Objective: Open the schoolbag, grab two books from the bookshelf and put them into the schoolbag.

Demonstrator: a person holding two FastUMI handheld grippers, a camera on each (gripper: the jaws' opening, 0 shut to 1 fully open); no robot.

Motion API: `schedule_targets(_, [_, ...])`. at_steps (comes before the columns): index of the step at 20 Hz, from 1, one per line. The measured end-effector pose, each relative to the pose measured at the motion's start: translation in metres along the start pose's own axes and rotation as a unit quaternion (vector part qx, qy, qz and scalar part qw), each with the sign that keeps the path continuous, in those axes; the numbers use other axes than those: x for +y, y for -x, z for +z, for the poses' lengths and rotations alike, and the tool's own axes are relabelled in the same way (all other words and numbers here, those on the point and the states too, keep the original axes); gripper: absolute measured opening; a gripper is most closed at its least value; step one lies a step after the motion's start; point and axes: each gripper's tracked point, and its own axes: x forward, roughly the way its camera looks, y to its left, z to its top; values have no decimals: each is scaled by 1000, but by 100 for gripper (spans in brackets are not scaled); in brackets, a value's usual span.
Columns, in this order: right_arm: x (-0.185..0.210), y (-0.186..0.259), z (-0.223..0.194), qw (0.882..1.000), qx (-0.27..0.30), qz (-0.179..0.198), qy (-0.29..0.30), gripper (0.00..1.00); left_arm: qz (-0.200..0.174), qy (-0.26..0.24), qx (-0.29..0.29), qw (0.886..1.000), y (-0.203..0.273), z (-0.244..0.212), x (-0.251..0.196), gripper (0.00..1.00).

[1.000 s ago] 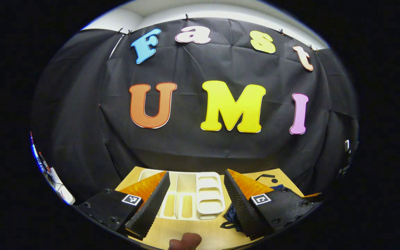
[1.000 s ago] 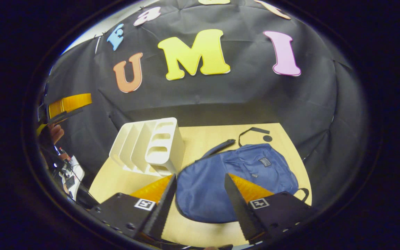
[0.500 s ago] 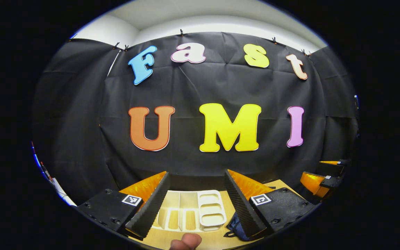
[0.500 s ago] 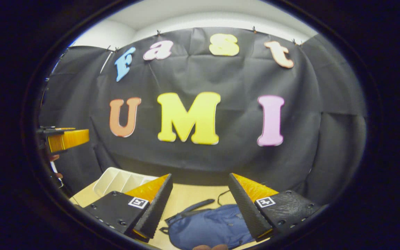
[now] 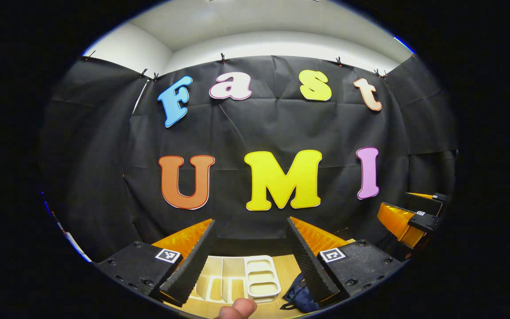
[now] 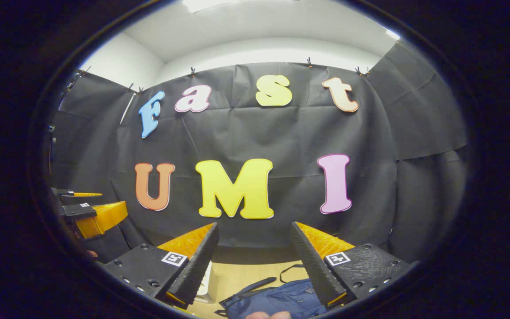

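In the left gripper view my left gripper (image 5: 249, 220) is held open with nothing between its fingers, raised above the table and facing the booth's back wall. Below it stands the white bookshelf rack (image 5: 237, 279); the slots that show are empty. A corner of the blue schoolbag (image 5: 301, 296) lies to its right. My right gripper (image 6: 255, 224) is also open and holds nothing. The schoolbag (image 6: 272, 300) lies flat and closed on the table under it, its strap (image 6: 250, 285) stretched out. The rack's edge (image 6: 206, 281) peeks out beside the left finger.
The wooden table (image 6: 246, 272) ends at the black cloth wall. A thumb (image 5: 237, 308) shows at the bottom edge. The right gripper (image 5: 407, 217) hangs at the far right of the left gripper view, and the left gripper (image 6: 93, 212) at the far left of the right gripper view.
Both grippers have tilted upward and lifted: the table, rack and bag have slid to the bottom of each view and the ceiling has come in. Both stay open.
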Motion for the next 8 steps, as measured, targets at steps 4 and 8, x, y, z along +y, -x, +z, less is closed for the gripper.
schedule_targets(4, [-3,0,-1,1000,-3,0,11,94,3,-1,5,1000,0,-5,-7,98])
schedule_targets(8, [1,3,-1,1000,-4,7,22,94,1,-6,4,1000,-3,-5,-16,98])
